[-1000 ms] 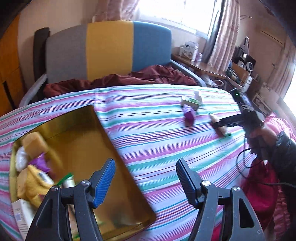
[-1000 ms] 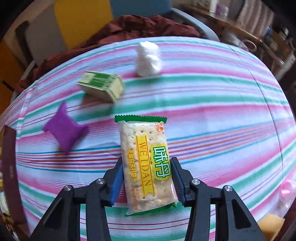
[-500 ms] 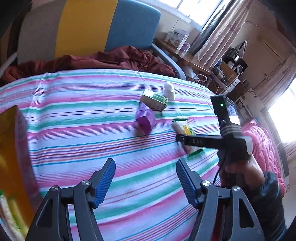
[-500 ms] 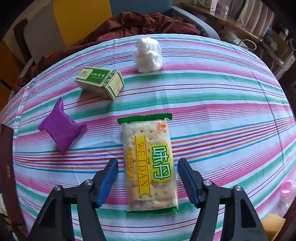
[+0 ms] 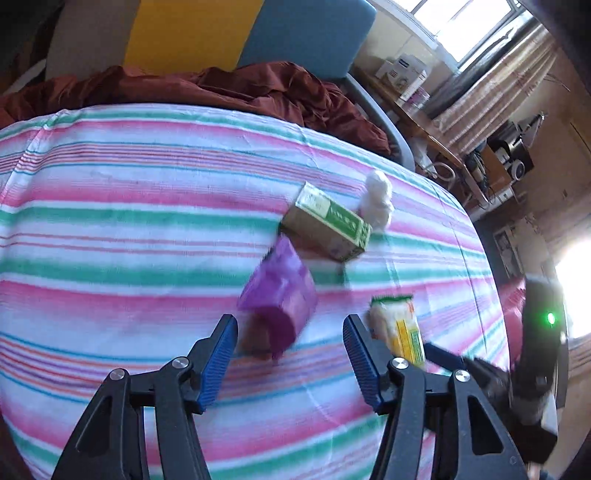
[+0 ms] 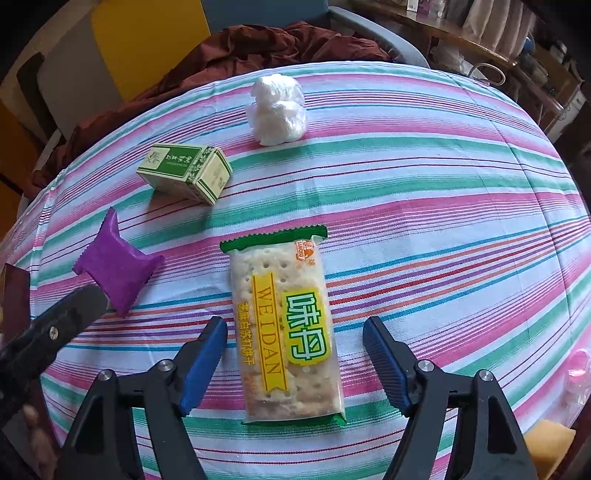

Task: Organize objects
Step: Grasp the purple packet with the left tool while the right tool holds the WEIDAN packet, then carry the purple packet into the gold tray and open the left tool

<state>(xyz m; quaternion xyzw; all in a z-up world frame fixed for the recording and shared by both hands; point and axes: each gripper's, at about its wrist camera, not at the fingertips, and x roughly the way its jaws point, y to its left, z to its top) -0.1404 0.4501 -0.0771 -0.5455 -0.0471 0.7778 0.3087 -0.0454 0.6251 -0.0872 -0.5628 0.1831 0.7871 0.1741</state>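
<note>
A purple snack packet [image 5: 279, 295] lies on the striped cloth just ahead of my open left gripper [image 5: 290, 354]; it also shows in the right wrist view [image 6: 116, 271]. A cracker pack [image 6: 286, 332] with green ends lies flat between the fingers of my open right gripper [image 6: 295, 362], untouched; it also shows in the left wrist view [image 5: 399, 328]. A green and white box [image 6: 184, 171] and a white wrapped lump [image 6: 277, 109] lie farther back. The left gripper's finger shows at the right wrist view's left edge [image 6: 62, 321].
The striped cloth [image 6: 443, 221] covers the table. A dark red blanket [image 5: 240, 88] lies on a chair with a yellow and blue back [image 5: 240, 33] behind it. A yellow sponge [image 6: 550, 446] sits at the near right. Cluttered shelves [image 5: 498, 155] stand at the right.
My left gripper swung right from the gold tray to the purple packet. My right gripper opened, released the cracker pack and drew back slightly.
</note>
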